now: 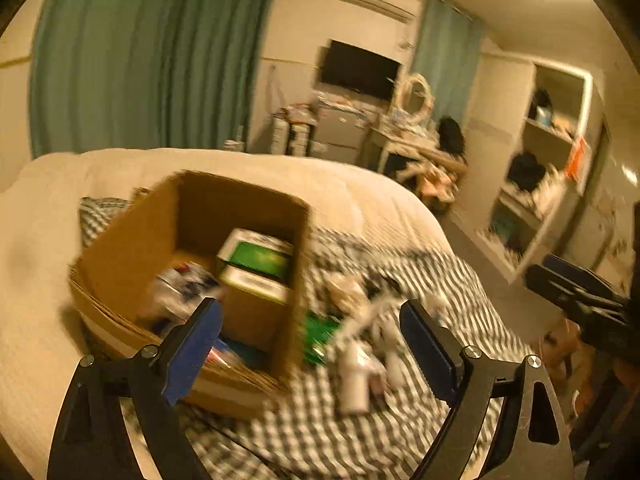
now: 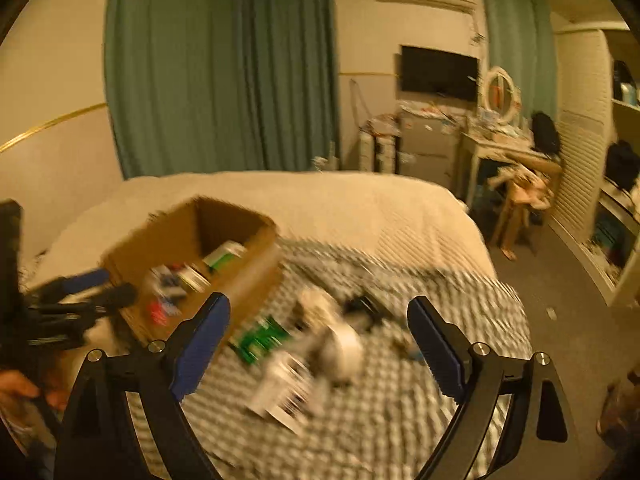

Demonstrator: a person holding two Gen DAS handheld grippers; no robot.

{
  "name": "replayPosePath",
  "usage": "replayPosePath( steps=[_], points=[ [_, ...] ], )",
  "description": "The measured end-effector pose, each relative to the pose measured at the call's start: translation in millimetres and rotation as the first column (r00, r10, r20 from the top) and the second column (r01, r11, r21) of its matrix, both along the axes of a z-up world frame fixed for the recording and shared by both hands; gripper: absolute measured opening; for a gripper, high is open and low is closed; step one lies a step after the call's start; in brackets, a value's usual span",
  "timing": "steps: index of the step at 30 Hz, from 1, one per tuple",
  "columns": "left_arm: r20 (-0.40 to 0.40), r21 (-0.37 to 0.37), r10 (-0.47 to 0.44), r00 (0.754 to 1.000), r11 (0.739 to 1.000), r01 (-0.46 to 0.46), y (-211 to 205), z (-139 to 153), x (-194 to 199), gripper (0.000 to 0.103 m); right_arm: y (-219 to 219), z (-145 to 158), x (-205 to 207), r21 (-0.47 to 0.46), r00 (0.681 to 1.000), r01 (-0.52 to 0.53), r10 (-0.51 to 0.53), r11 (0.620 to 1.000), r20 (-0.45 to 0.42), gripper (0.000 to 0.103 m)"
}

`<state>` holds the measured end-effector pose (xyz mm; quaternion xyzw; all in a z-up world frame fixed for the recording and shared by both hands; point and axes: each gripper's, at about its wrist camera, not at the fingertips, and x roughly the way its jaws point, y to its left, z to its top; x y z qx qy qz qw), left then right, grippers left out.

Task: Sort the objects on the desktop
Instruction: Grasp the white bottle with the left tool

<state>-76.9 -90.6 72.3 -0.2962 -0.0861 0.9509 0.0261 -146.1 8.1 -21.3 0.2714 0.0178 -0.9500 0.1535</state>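
Observation:
An open cardboard box [image 1: 132, 240] [image 2: 240, 268] sits on a bed over a checked cloth [image 1: 312, 432] [image 2: 400, 420]. Inside it lie a green and white carton [image 1: 256, 258] and blurred small packets [image 1: 180, 292]. To the box's right the cloth holds a green packet [image 2: 260, 338], a white box [image 2: 284, 392], white roundish items [image 2: 344, 344] and a dark object [image 2: 362, 304]. My left gripper [image 1: 310, 334] is open above the box's near corner, holding nothing. My right gripper [image 2: 318, 332] is open above the loose pile, also holding nothing. Both views are motion-blurred.
The cream bedcover [image 2: 320, 200] stretches beyond the cloth. Green curtains [image 2: 220, 72] hang behind. A cluttered dresser with a round mirror [image 2: 500, 92], a TV [image 2: 438, 72] and open shelves [image 1: 552, 160] stand at the right. A hand [image 2: 16, 386] shows at the lower left.

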Motion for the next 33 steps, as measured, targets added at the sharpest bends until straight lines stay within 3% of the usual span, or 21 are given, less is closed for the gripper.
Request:
replayPosePath(
  steps=[5, 7, 12, 14, 19, 27, 28, 30, 32, 33],
  points=[
    [0.134, -0.010, -0.036, 0.990, 0.999, 0.038, 44.6, -52.6, 8.3, 0.096, 55.4, -60.9, 6.1, -0.073, 0.997, 0.060, -0.055, 0.996, 0.062, 0.091],
    [0.210, -0.044, -0.024, 0.977, 0.998, 0.034, 54.0, -74.9, 1.9, 0.096, 68.7, -86.8, 2.3, -0.072, 0.986, 0.106, -0.096, 0.992, 0.135, 0.091],
    [0.322, -0.081, 0.017, 0.947, 0.997, 0.009, 64.9, -122.2, -24.4, 0.096, 66.5, -102.1, -11.9, -0.035, 0.986, 0.094, -0.088, 0.995, 0.139, 0.091],
    [0.347, -0.108, 0.029, 0.937, 0.994, 0.009, 69.6, -137.4, -29.5, 0.096, 61.5, -102.0, -16.6, -0.043, 0.991, 0.070, -0.064, 0.997, 0.120, 0.094],
    [0.398, -0.109, 0.050, 0.916, 0.994, -0.007, 67.6, -165.0, -41.3, 0.094, 51.2, -125.0, -27.5, -0.043, 0.985, 0.031, -0.023, 0.999, 0.173, 0.094],
    [0.364, -0.159, 0.022, 0.931, 0.987, 0.039, 80.7, -181.5, -59.2, 0.088, 44.2, -134.9, -38.8, -0.086, 0.976, 0.017, 0.002, 0.996, 0.218, 0.094],
    [0.357, -0.163, 0.018, 0.934, 0.986, 0.044, 82.2, -182.0, -62.8, 0.084, 42.6, -135.8, -38.8, -0.083, 0.975, 0.015, 0.004, 0.996, 0.221, 0.094],
    [0.342, -0.161, 0.012, 0.940, 0.986, 0.046, 83.1, -182.1, -72.0, 0.065, 39.6, -136.5, -38.4, -0.076, 0.974, 0.008, 0.009, 0.997, 0.225, 0.094],
    [0.357, -0.127, -0.015, 0.934, 0.990, 0.065, 83.3, -185.5, -80.7, 0.036, 37.1, -136.8, -37.0, -0.071, 0.975, 0.000, 0.016, 0.997, 0.223, 0.094],
    [0.358, -0.121, -0.025, 0.933, 0.990, 0.073, 84.6, -186.9, -82.9, 0.034, 35.9, -137.0, -36.4, -0.068, 0.975, -0.004, 0.020, 0.998, 0.222, 0.094]
  ],
)
